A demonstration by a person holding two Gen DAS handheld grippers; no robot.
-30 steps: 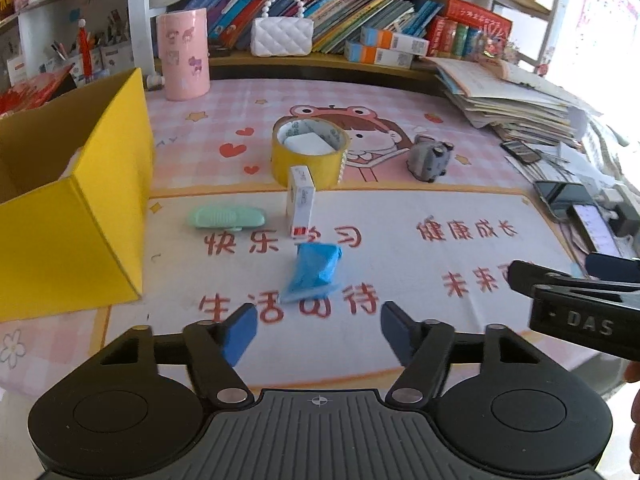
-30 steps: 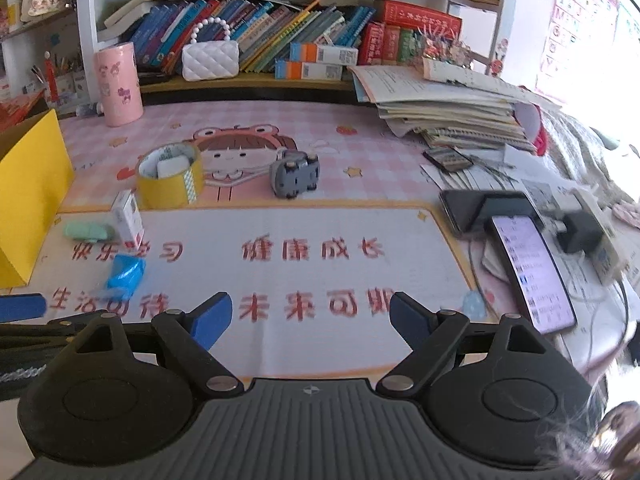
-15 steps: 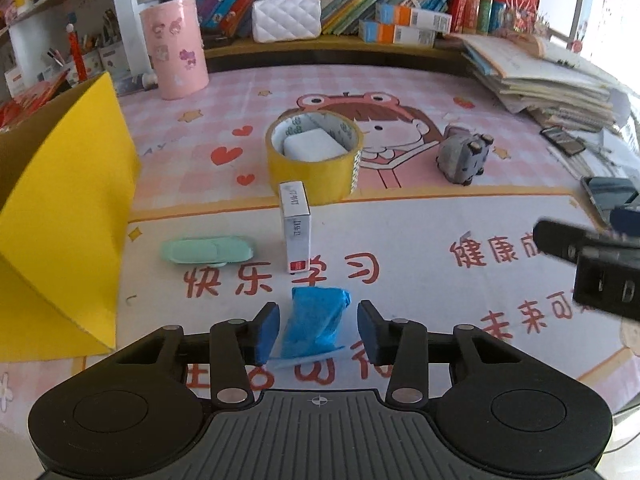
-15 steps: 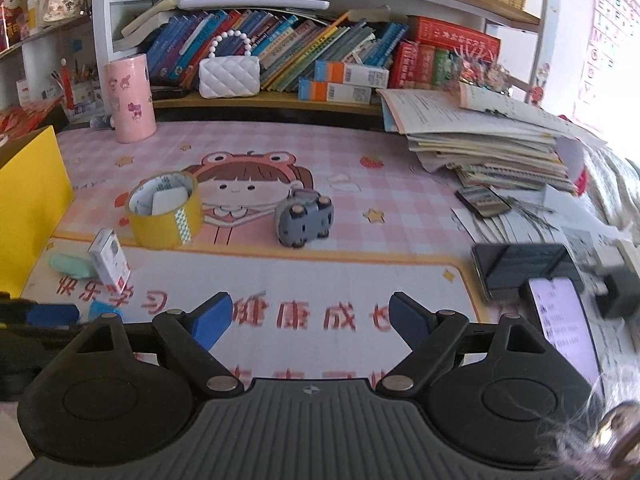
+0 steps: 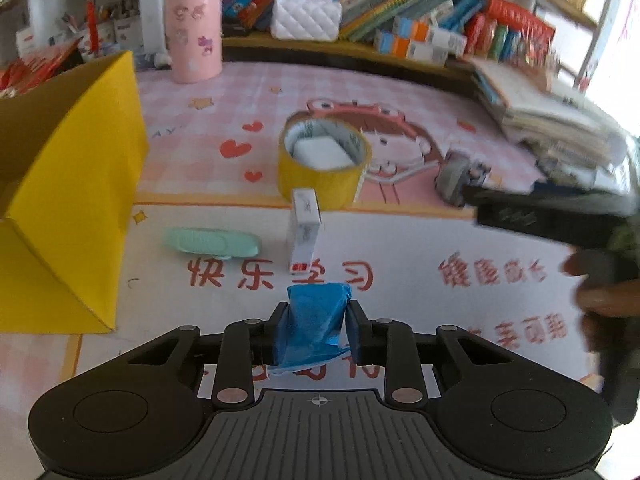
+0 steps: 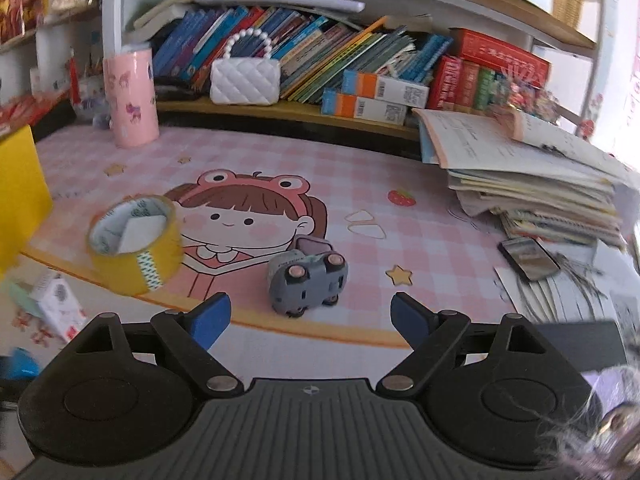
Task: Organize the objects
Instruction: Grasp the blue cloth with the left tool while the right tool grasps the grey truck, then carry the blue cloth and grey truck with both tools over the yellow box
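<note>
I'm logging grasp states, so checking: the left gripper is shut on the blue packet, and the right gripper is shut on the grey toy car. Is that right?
Not quite. The left gripper is indeed shut on the blue packet, but the right gripper is open: in the right wrist view its fingers stand wide apart, and the grey toy car sits on the mat beyond them, untouched.
</note>
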